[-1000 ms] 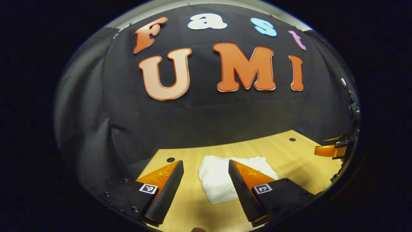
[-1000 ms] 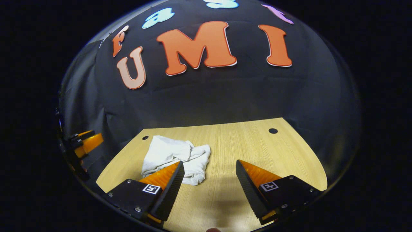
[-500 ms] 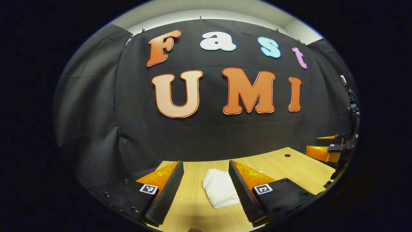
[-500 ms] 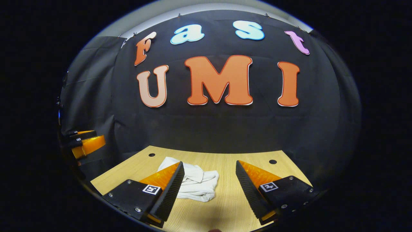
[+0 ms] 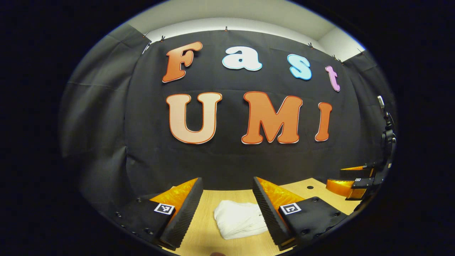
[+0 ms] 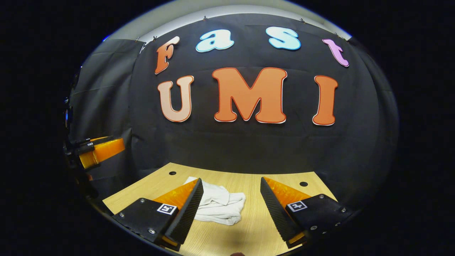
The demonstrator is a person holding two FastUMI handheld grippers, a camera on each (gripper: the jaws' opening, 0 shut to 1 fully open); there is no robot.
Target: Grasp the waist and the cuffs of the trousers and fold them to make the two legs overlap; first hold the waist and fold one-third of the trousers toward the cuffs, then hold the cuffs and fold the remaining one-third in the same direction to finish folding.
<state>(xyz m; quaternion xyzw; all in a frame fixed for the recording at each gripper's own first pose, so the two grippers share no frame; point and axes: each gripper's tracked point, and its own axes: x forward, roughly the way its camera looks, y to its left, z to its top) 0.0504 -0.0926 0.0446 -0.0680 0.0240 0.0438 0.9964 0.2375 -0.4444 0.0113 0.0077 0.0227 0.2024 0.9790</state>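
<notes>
Black cloth walls close off the booth behind a pale wooden table (image 6: 249, 185), its grain running toward the backdrop and small dark holes (image 6: 303, 184) set near its far corners. On the tabletop lies a bundle of white trousers (image 5: 239, 218), folded into a compact, rumpled pad. In the left gripper view, the left gripper (image 5: 227, 213) hangs above the table with its two fingers spread wide and nothing between them, the trousers showing through the gap at about 6 o'clock. In the right gripper view, the right gripper (image 6: 231, 209) is likewise held apart and empty, with the trousers (image 6: 220, 206) lying at roughly 7 o'clock, partly hidden behind its left finger. Each camera also catches the other gripper farther off: the right one (image 5: 350, 183) at 4 o'clock in the left gripper view, the left one (image 6: 97, 152) at 9 o'clock in the right gripper view.
</notes>
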